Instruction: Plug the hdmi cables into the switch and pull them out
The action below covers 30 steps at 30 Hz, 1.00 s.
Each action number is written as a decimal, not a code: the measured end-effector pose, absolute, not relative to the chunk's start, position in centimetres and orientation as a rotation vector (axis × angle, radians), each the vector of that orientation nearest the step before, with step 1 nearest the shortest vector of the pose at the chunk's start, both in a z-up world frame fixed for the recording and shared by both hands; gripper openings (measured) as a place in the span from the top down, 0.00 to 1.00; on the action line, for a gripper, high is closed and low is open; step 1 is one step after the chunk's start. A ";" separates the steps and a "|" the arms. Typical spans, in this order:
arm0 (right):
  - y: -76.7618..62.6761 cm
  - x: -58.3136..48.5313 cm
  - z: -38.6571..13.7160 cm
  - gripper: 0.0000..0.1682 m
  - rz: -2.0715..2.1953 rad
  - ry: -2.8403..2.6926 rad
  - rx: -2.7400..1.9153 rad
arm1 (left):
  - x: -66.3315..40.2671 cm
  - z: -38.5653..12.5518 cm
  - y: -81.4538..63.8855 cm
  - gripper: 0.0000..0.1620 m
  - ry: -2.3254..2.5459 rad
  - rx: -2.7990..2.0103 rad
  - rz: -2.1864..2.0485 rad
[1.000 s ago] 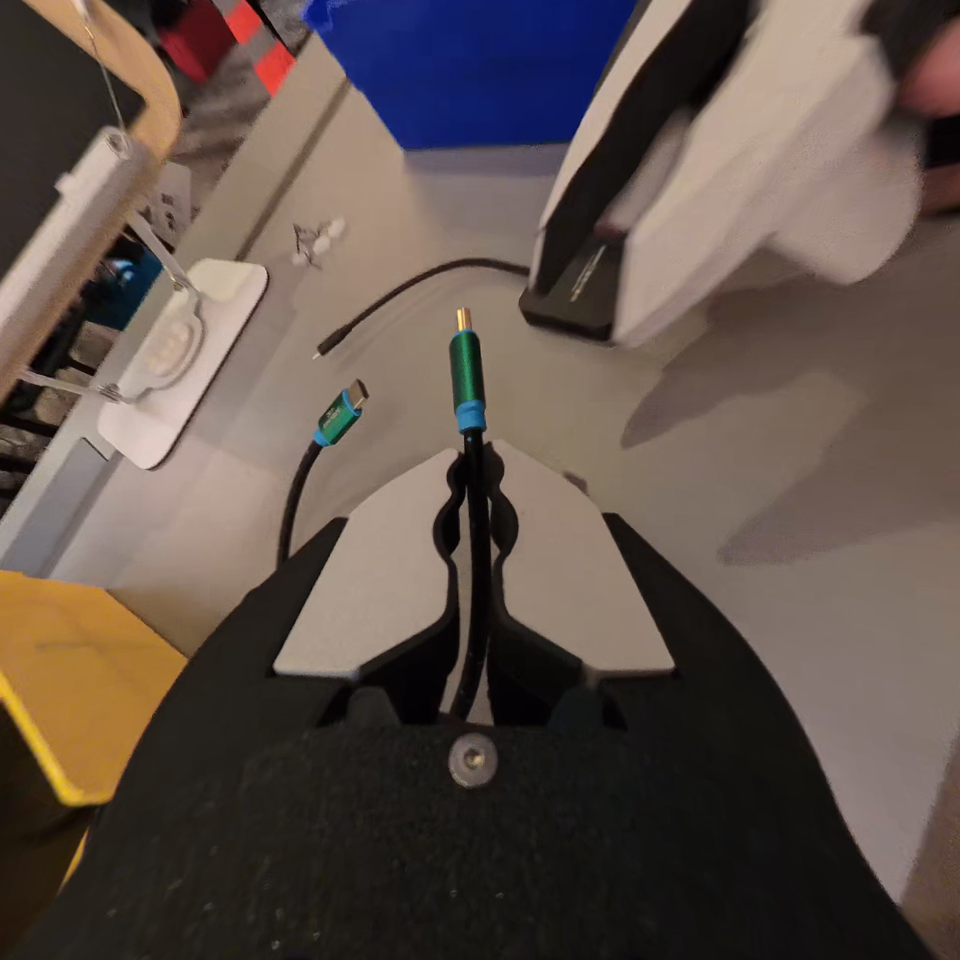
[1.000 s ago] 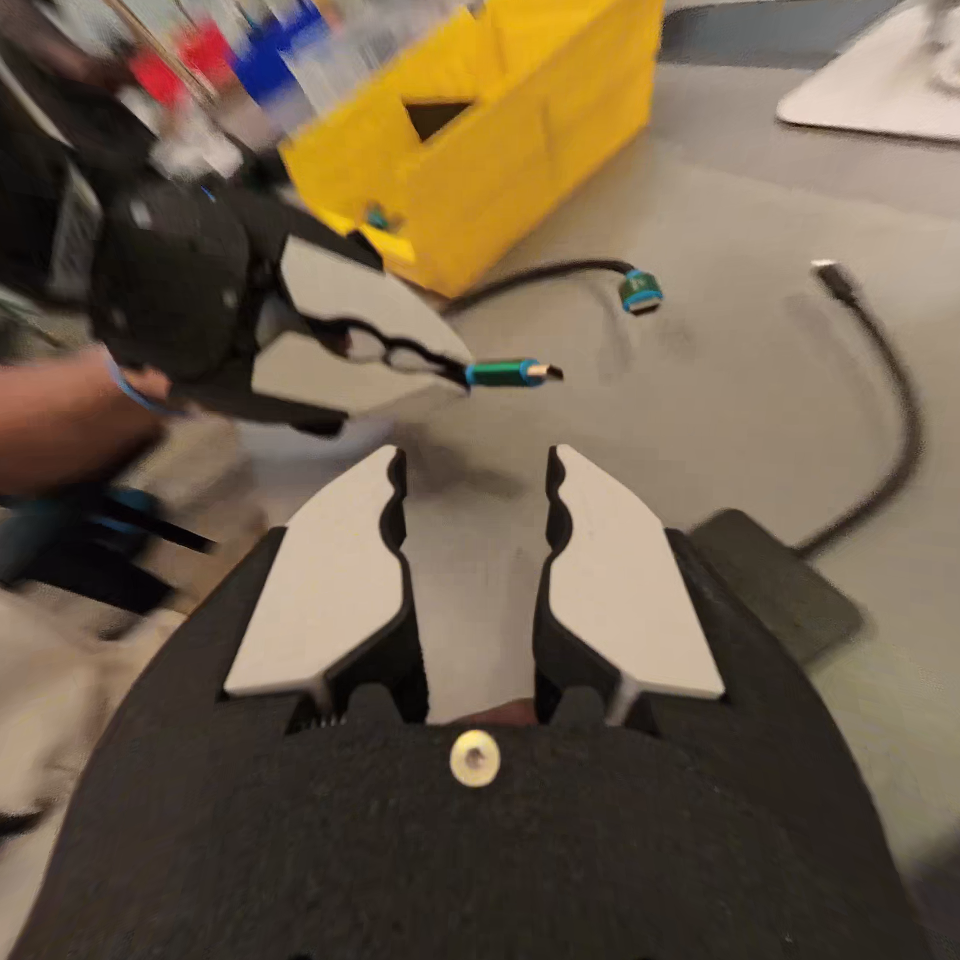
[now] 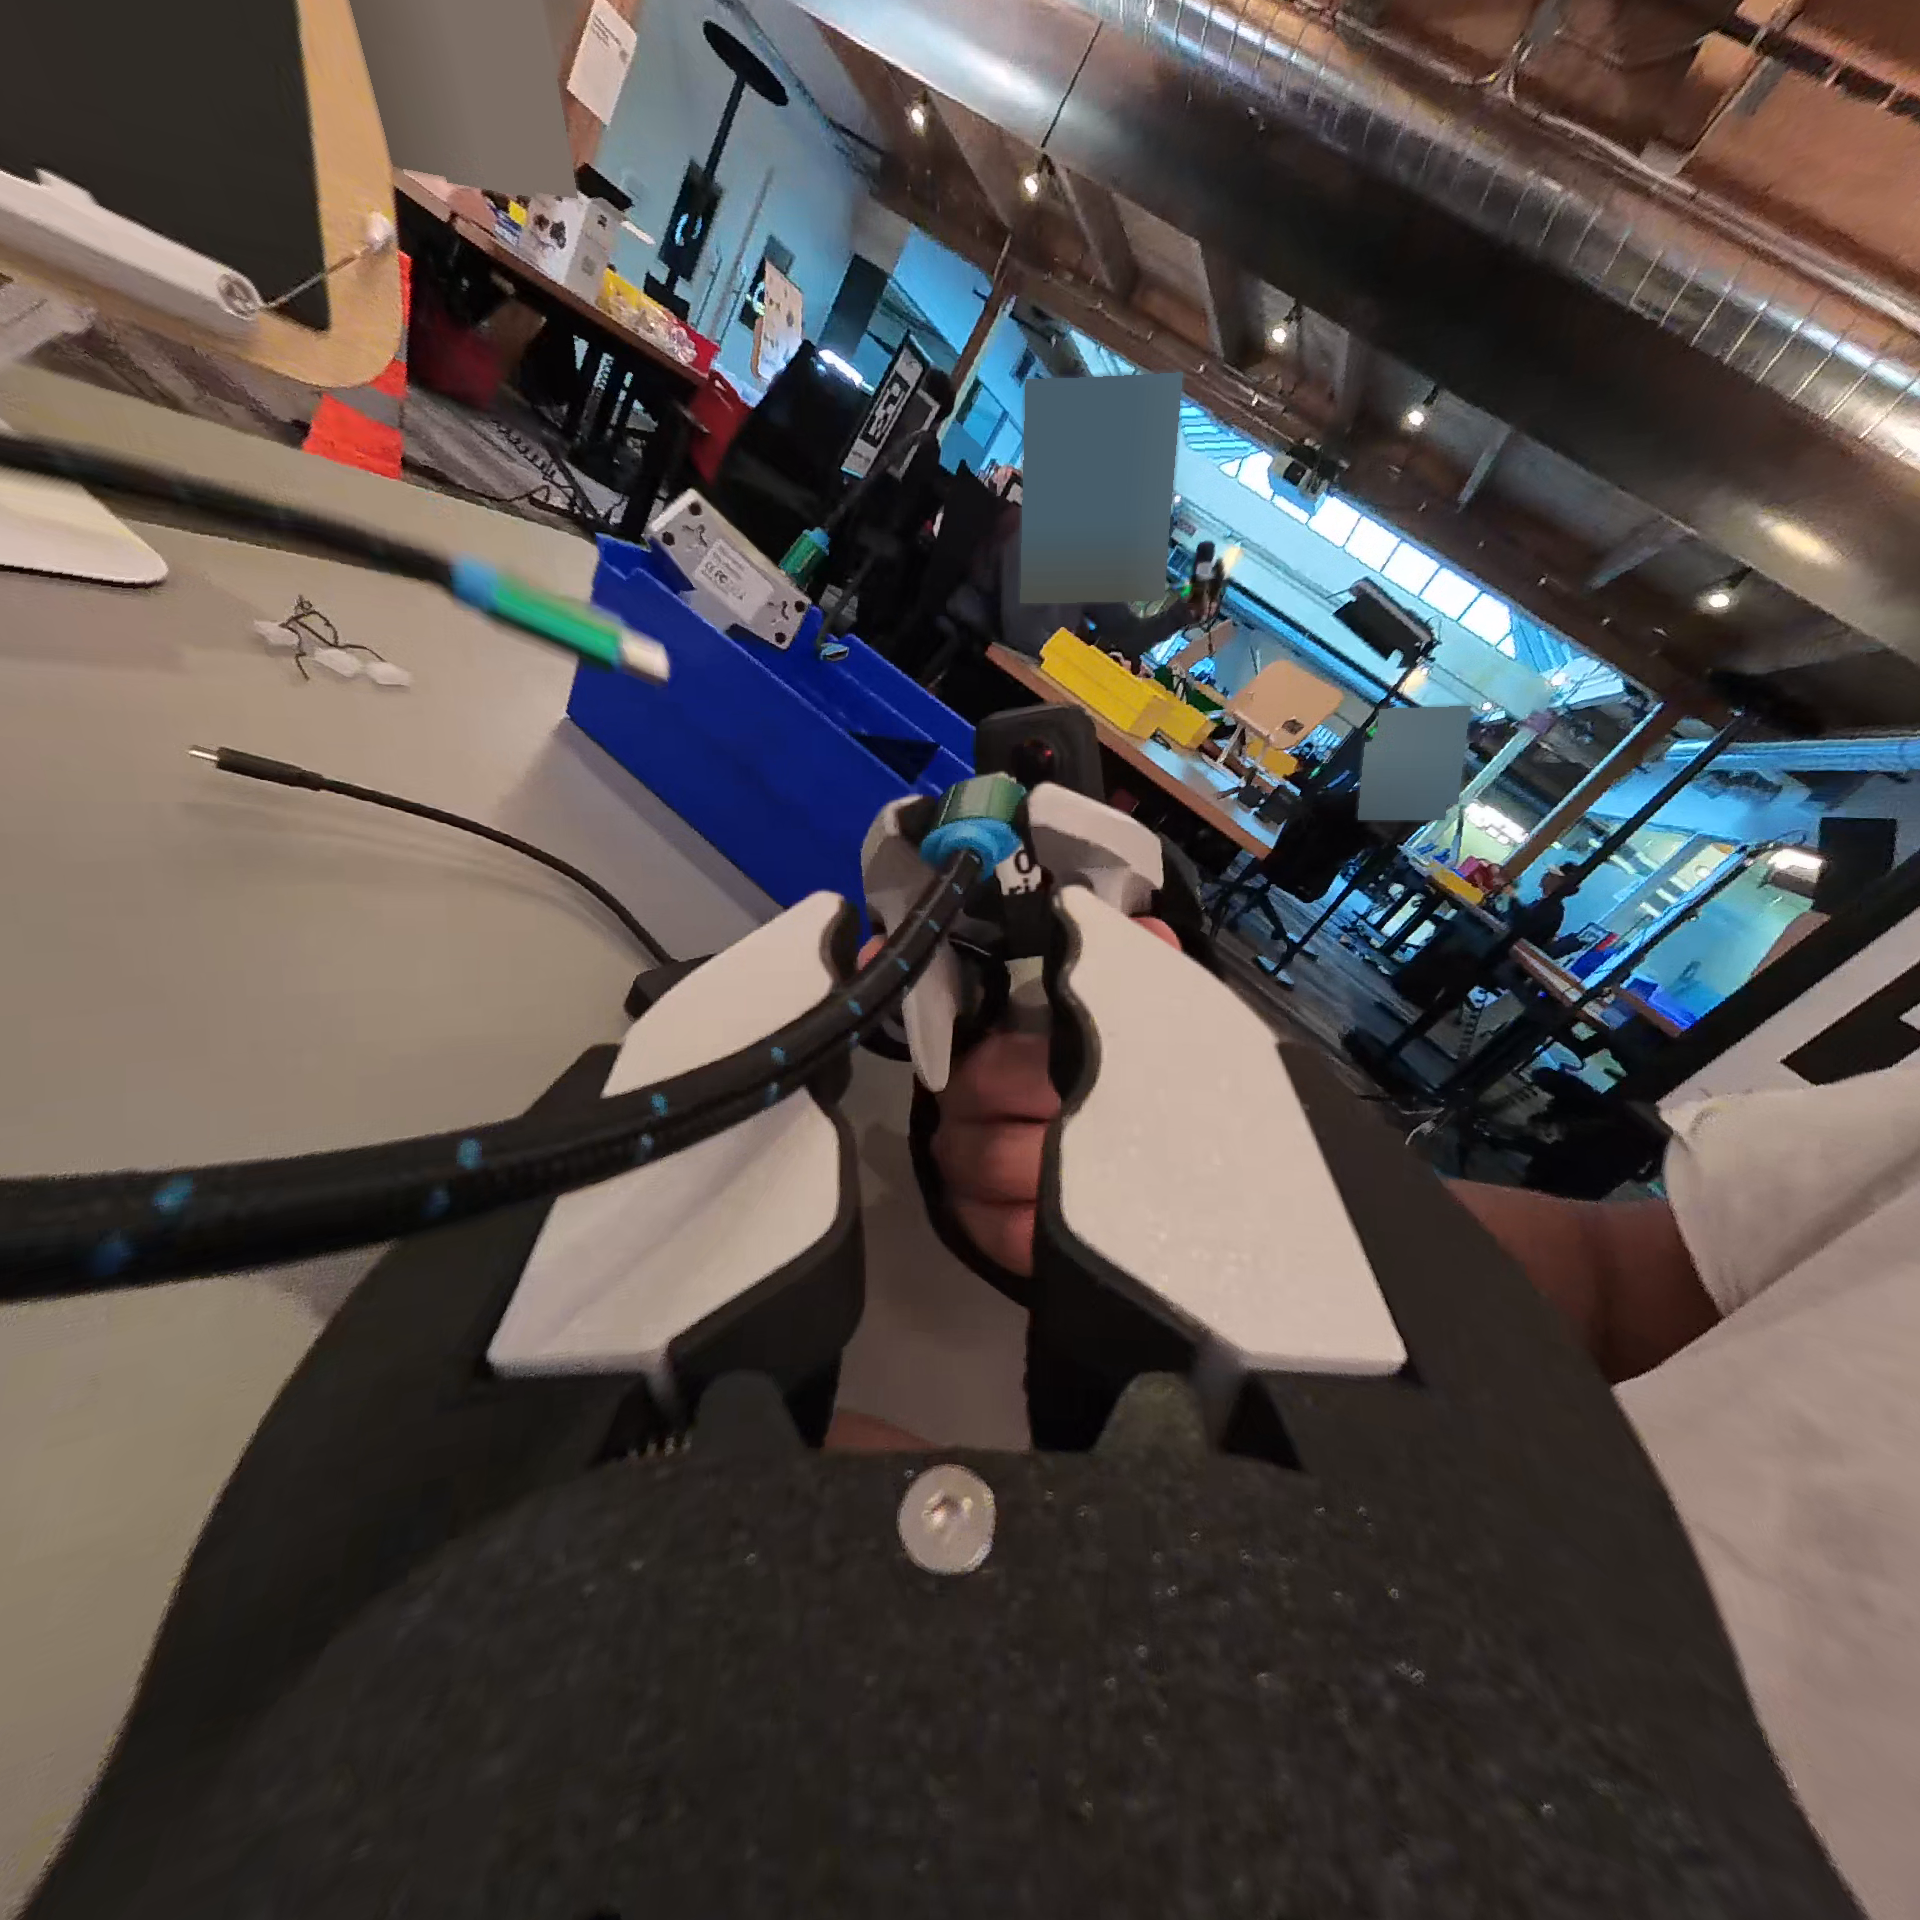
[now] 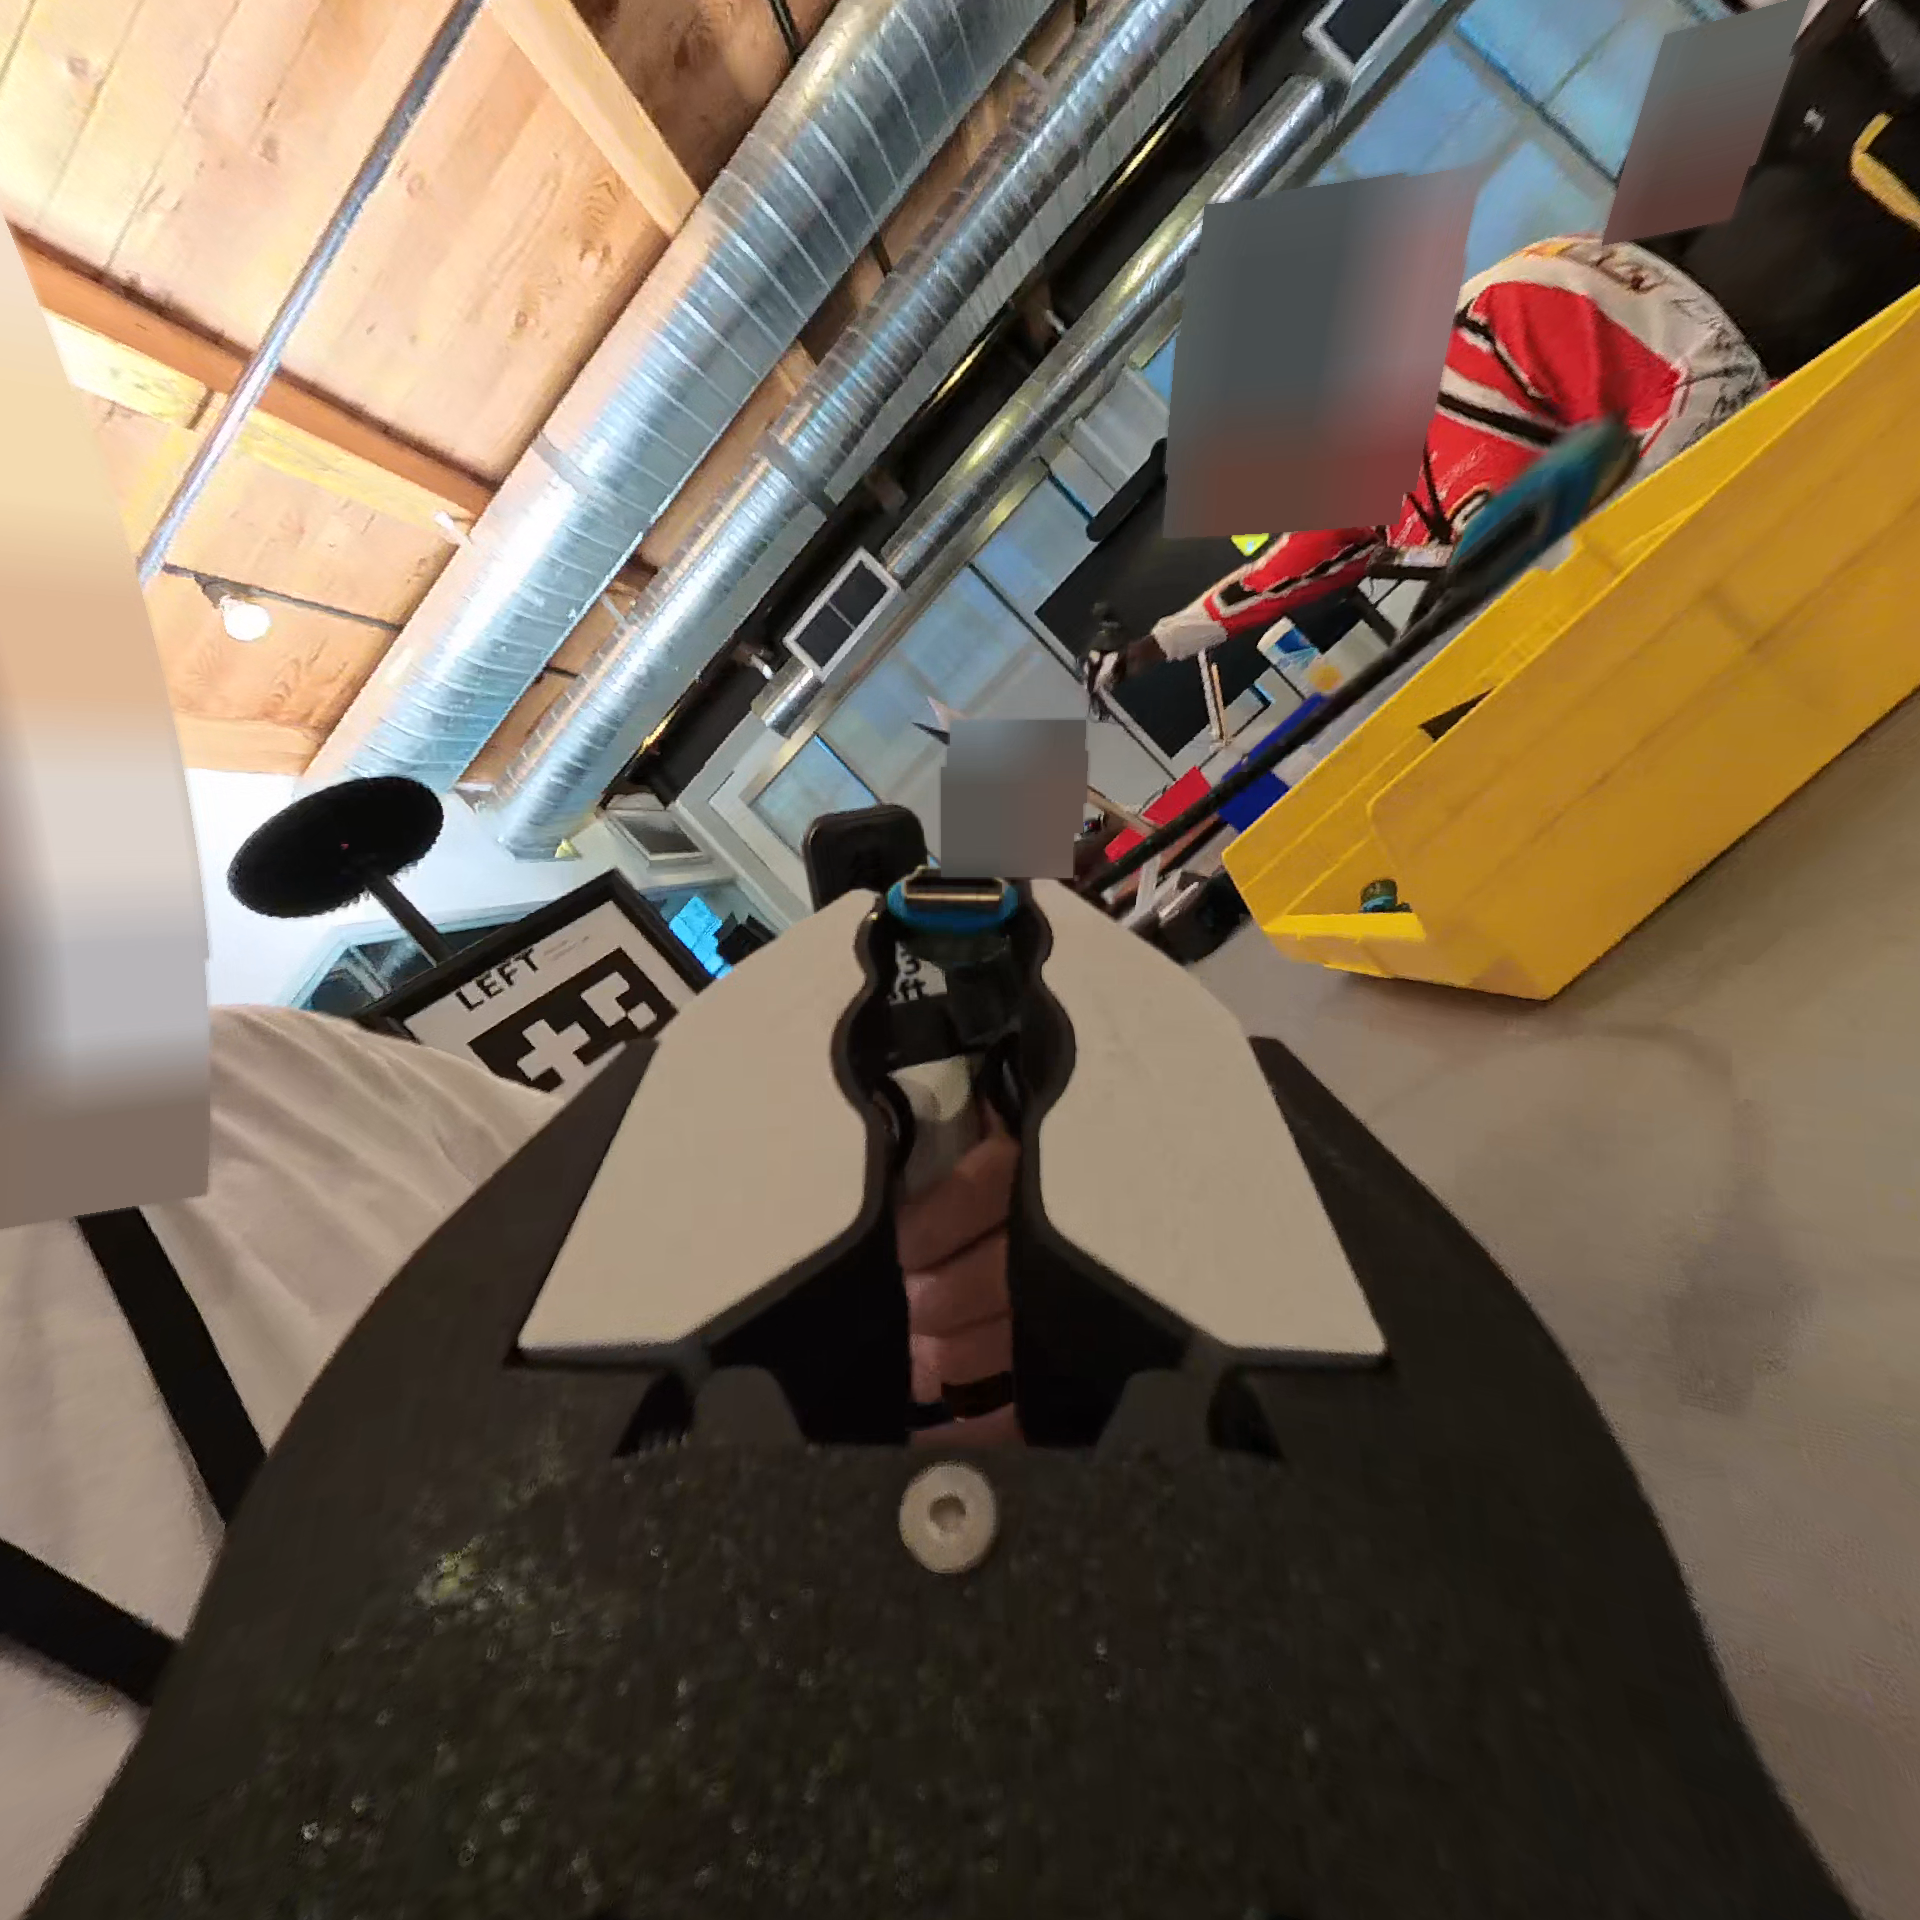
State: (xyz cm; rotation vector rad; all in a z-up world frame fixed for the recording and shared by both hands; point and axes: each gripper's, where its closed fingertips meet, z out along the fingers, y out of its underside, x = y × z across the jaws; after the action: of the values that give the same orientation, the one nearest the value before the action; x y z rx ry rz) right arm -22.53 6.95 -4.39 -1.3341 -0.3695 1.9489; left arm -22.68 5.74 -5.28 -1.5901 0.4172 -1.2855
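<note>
Left gripper point(image 3: 956, 920): fingers apart, nothing between them.

Right gripper point(image 4: 951, 935): fingers closed on the hdmi plug point(image 4: 951, 896). Metal mouth faces 12 o'clock, long axis running along the fingers.

Braided cable point(image 3: 644, 1122): trails off to 9 o'clock across my left finger.

Second plug point(image 3: 566, 623): off the table at 10 o'clock, blurred.

Switch: I judge it to be the dark box point(image 3: 652, 997) at the end of the thin black cable point(image 3: 436, 816). It is mostly hidden behind my left finger, ports unseen. Which gripper is nearer I cannot tell.

Green-blue HDMI plug point(image 4: 953, 902) clamped in right claw point(image 4: 951, 940); braided cable point(image 3: 520, 1143) trailing left.
</note>
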 end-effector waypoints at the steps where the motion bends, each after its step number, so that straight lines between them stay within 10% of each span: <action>1: 6.8 -22.7 -4.5 0.88 1.955 -0.392 -1.341 | -22.9 -5.3 5.8 0.82 0.398 -1.585 -1.293; 18: 4.8 -24.3 -6.1 0.86 1.888 -0.634 -1.446 | -23.8 -5.9 4.1 0.94 0.579 -1.601 -1.290; 25: 12.4 -14.1 -13.9 0.65 0.295 -0.759 -1.984 | -27.1 -7.3 6.4 0.95 0.668 -1.674 -0.976; 30: 12.1 -10.5 -19.2 0.55 -0.041 -0.491 -2.208 | -26.0 -9.0 5.9 0.95 0.738 -1.720 -0.923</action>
State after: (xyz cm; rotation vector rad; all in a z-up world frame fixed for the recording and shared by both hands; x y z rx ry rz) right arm -10.54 12.10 -19.24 -2.2077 -0.4906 -0.0411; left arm -25.96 5.88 -8.97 -1.7204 0.7377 -0.9230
